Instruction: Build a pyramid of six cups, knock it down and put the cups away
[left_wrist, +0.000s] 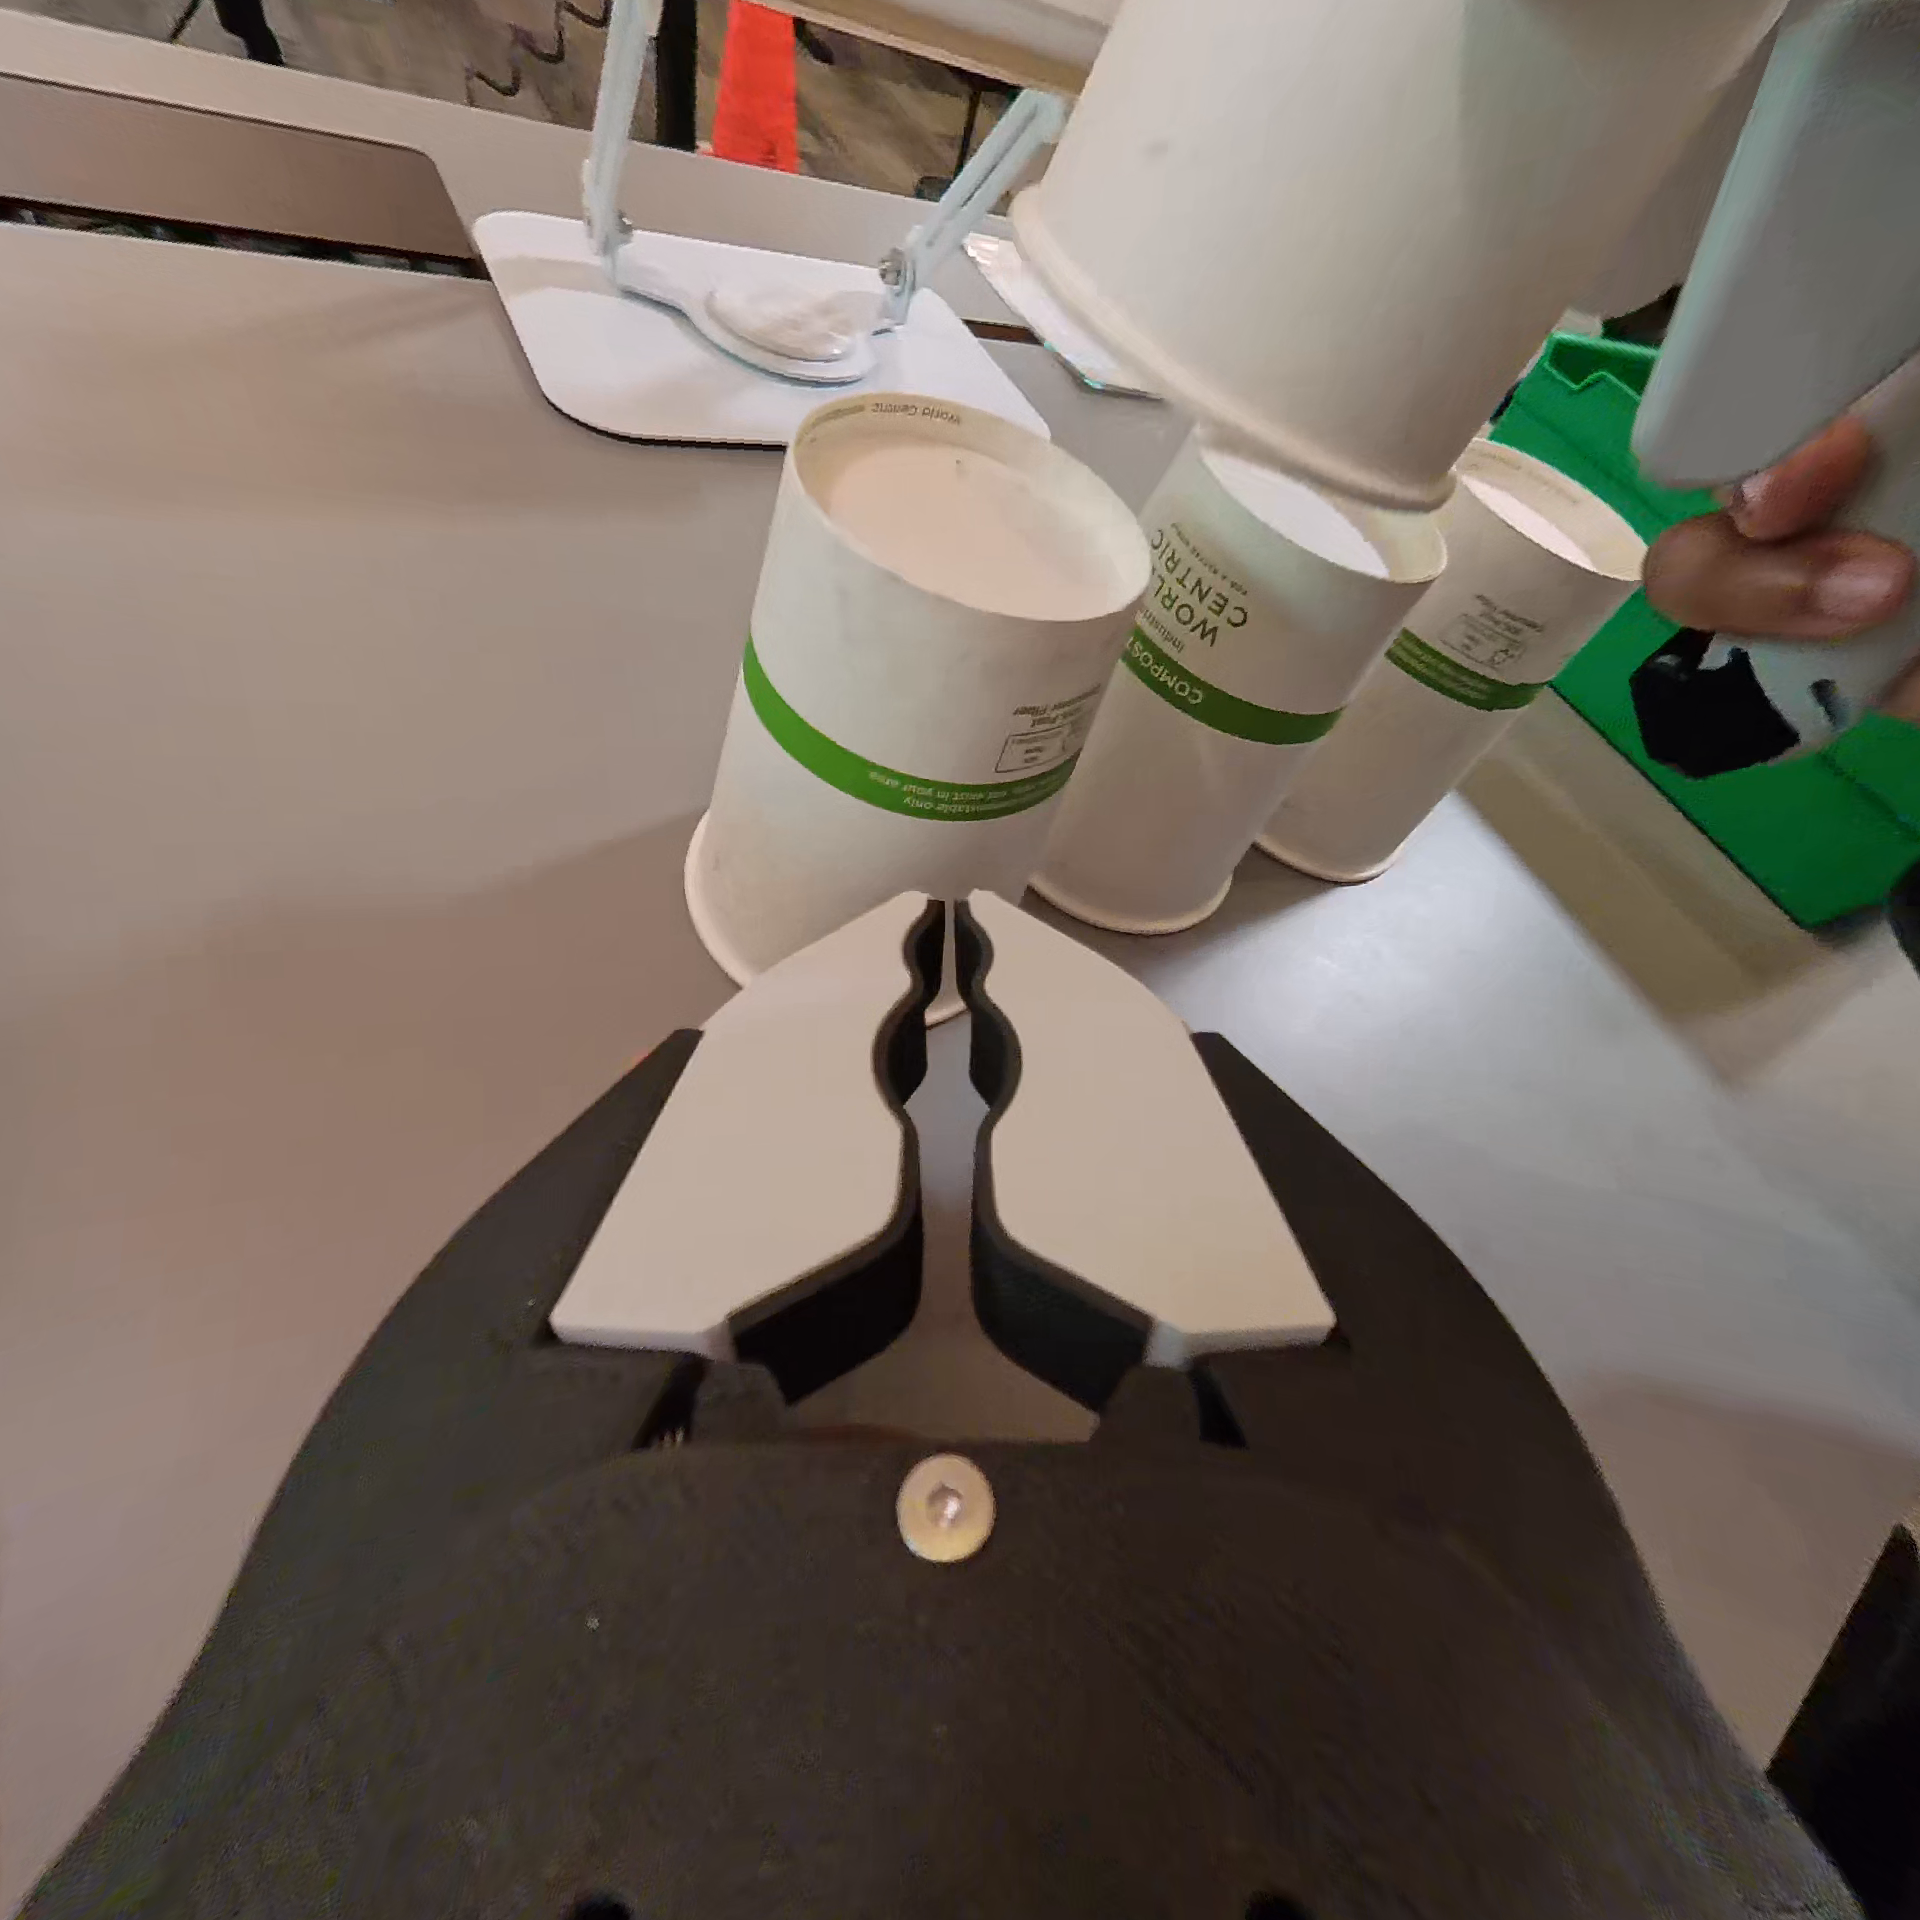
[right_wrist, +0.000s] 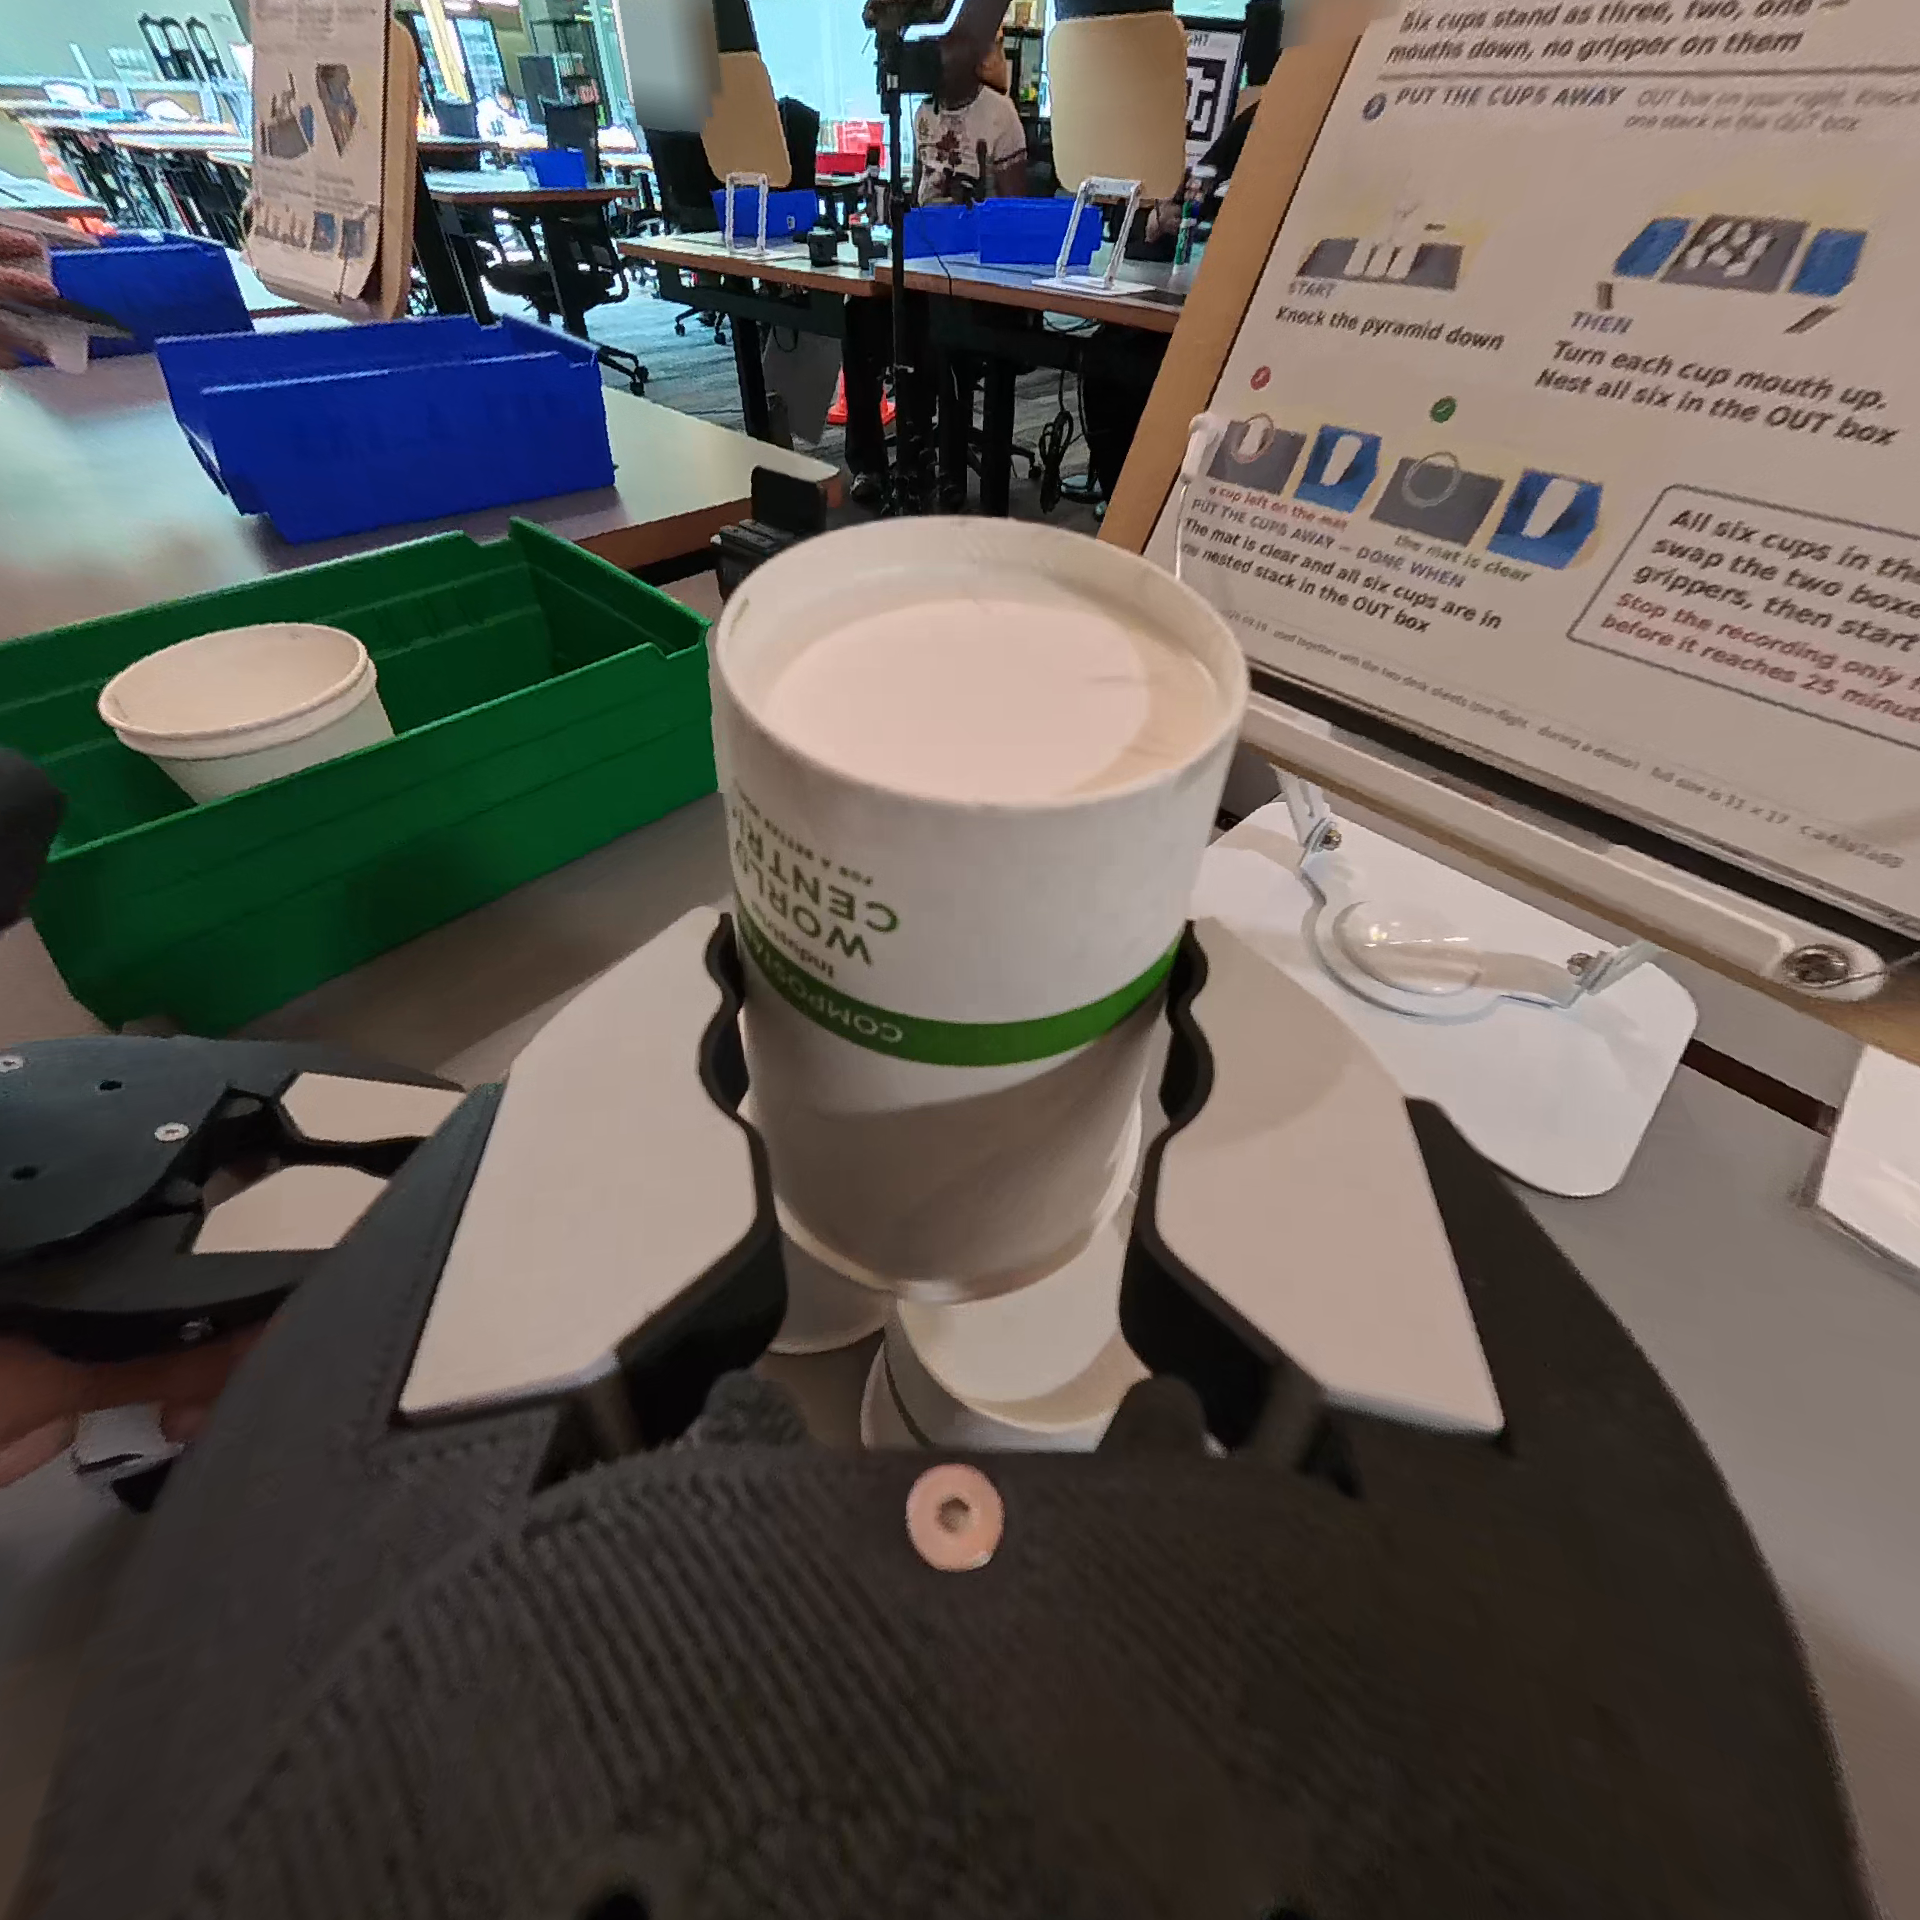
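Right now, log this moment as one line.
left tool: shut, empty, near row of three cups | right tool: shut on upside-down cup, above row

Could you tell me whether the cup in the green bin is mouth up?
Mouth up: the white paper cup shows its open rolled rim, tilted, inside the green plastic bin.

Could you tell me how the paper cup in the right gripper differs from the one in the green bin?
The held cup is mouth down, clamped in the right gripper above the table; the bin cup sits mouth up, tilted, in the green bin, untouched. The held cup shows a green band; the bin cup shows none. Both are white paper.
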